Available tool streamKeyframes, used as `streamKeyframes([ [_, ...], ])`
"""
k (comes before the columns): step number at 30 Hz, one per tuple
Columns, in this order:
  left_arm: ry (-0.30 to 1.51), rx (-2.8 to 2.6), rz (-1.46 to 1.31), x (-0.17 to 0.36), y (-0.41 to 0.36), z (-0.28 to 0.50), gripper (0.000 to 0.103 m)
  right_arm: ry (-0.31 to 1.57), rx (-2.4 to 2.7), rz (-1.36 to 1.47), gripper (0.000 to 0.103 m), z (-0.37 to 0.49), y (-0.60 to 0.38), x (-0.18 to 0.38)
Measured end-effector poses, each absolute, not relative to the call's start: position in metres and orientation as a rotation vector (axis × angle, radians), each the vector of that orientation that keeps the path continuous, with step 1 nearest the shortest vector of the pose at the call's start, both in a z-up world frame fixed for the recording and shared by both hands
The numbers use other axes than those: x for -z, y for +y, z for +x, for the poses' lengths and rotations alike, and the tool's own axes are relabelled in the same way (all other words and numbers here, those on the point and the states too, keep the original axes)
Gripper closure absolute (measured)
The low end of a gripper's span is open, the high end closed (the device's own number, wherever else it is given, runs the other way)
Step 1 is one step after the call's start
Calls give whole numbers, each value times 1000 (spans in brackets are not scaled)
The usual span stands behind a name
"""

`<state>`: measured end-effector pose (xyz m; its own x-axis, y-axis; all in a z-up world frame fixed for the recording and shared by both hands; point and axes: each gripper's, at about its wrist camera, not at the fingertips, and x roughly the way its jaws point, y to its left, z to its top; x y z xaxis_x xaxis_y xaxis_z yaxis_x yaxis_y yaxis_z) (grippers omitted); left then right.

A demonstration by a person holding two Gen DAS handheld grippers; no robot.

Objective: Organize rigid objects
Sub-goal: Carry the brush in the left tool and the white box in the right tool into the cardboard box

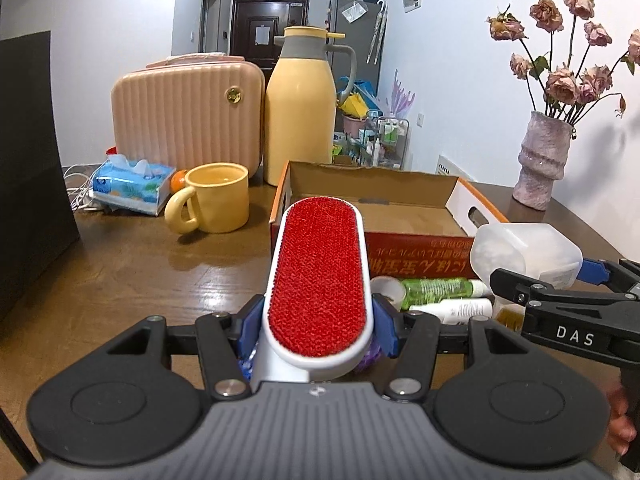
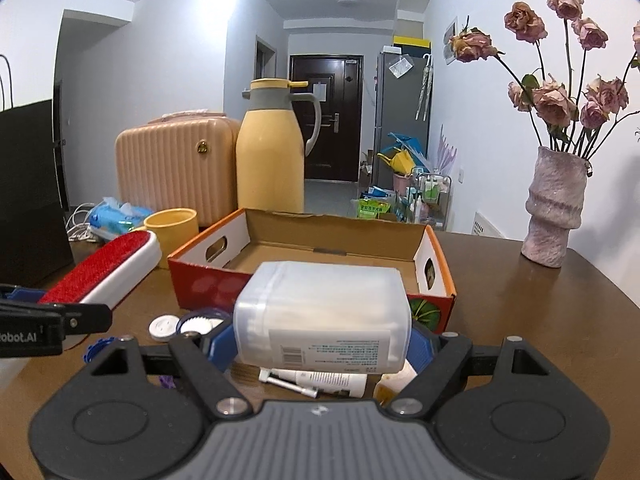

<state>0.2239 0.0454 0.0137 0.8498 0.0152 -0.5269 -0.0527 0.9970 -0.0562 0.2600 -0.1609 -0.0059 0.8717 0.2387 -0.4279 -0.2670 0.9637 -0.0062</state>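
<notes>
Holding, left: the left hand-held gripper [image 1: 318, 320] clamps a lint brush [image 1: 318, 284] by its white body, blue pads pressed on both sides, red bristle face turned up.
Pose, left: brush raised off the worktop [image 1: 140, 276], its rounded tip pointing toward the near wall of the cardboard box [image 1: 404, 184]; from the right wrist view the brush [image 2: 104, 268] slopes upward to the right, left of the box.
Holding, right: the right hand-held gripper [image 2: 322, 350] is closed on a translucent plastic container [image 2: 324, 316], lying on its side, barcode label facing the camera.
Pose, right: container held above the worktop, just in front of the box's near wall [image 2: 208, 284]; in the left wrist view it [image 1: 528, 256] sits to the right of the brush, the two grippers close but apart.
Box: open-topped, orange-edged, with cut-out handles; the visible part of its floor is bare.
Beneath the grippers: a green bottle [image 1: 436, 288], a white tube [image 1: 460, 310] and a white round cap [image 2: 163, 327] lie on the worktop before the box.
Background: yellow mug [image 1: 216, 202], yellow jug [image 1: 302, 108], pink case [image 1: 184, 120], tissue pack [image 1: 128, 186], vase of dried roses [image 1: 542, 164].
</notes>
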Motion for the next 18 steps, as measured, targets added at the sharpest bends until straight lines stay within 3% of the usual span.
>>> streamKeyframes([
  [18, 546, -53, -64, -22, 23, 281, 46, 410, -256, -23, 22, 303, -173, -3],
])
